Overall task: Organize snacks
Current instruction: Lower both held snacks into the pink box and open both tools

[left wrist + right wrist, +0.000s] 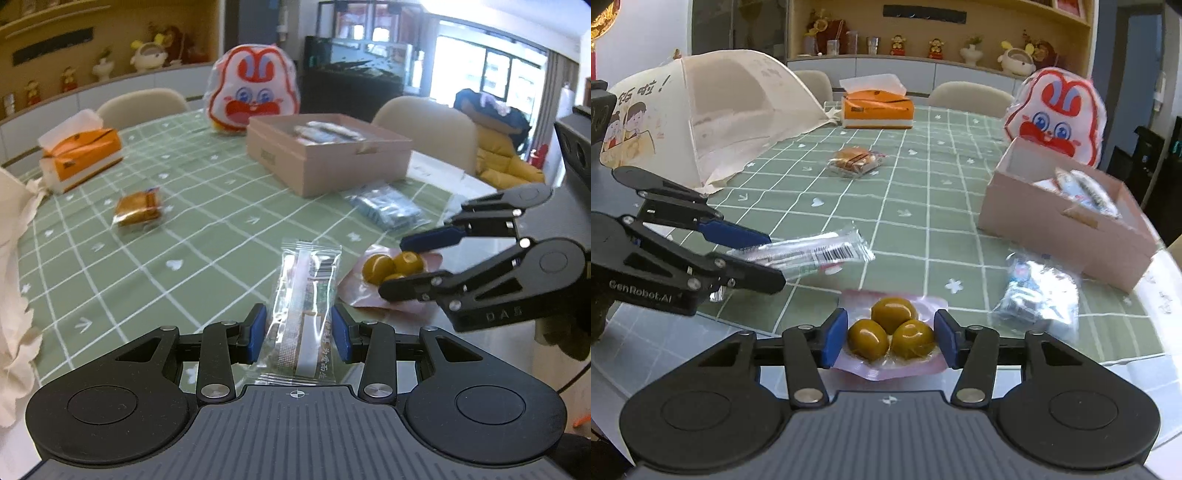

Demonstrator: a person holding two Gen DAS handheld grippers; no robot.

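Snacks spread over the green checked table (pixel 184 240), two of them at its near edge between jaws. Left gripper (pixel 299 319): jaws narrowed onto a long clear snack bar packet (pixel 306 288), blue pads pressing its two long sides, barcoded end pointing toward the table's middle and held clear of the cloth. Right gripper (pixel 890 321): jaws partly closed around a pink pouch (pixel 894 315) of three olive-green round pieces, pads meeting its left and right sides, the pouch hanging over the near edge. Just beside that, toward the right edge, lies a crinkled blue-and-silver packet (pixel 1034 295). Beyond it stands an open pink box (pixel 1063 236) with a few wrapped snacks already inside. Mid-table lies a wrapped brown cake (pixel 855 160), well apart from both grippers. At the far edge sit an orange tissue pack (pixel 877 109) and a red-and-white rabbit bag (pixel 1056 114), the latter behind the box. Along the left edge spreads a white mesh food cover (pixel 701 110).
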